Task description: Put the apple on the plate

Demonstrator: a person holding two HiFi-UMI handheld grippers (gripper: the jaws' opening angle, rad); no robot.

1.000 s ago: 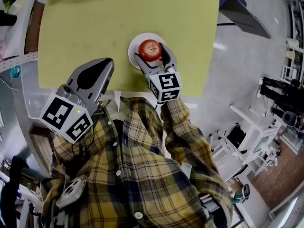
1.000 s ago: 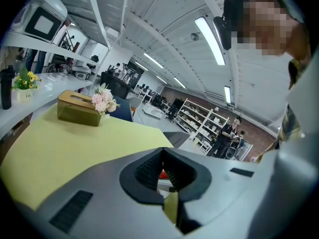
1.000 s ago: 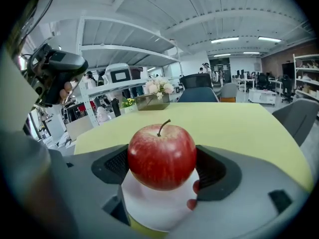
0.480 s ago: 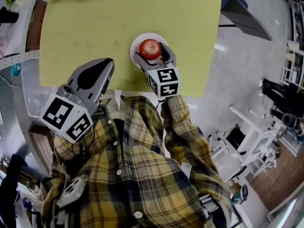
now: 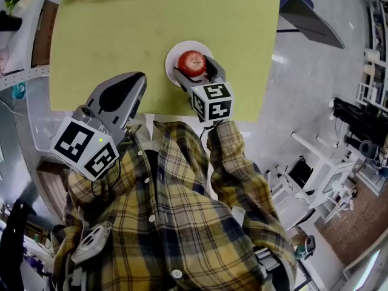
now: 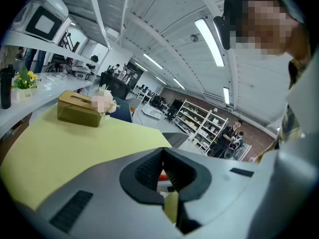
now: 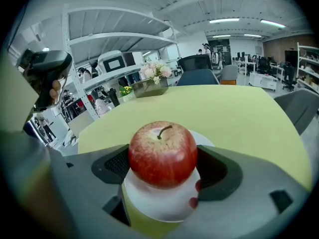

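Note:
A red apple (image 5: 191,62) with a short stem stands upright on a small white plate (image 5: 176,49) near the front edge of the yellow-green table (image 5: 121,29). My right gripper (image 5: 194,67) reaches over that edge, its two jaws pressed against the apple's left and right sides. In the right gripper view the apple (image 7: 162,153) fills the gap between the dark pads, with the plate (image 7: 164,208) directly under it. My left gripper (image 5: 136,77) hangs over the table's front left edge, jaws together and holding nothing; its closed tips (image 6: 162,157) fill the left gripper view.
An olive tissue box (image 6: 79,114) sits at the table's far edge. A dark chair (image 5: 309,11) stands past the table's right side. The person's plaid shirt (image 5: 176,217) fills the lower head view, tight against the table's near edge.
The right gripper's marker cube has shifted a little forward and turned. The apple and plate have stayed almost in place. The left gripper has barely moved.

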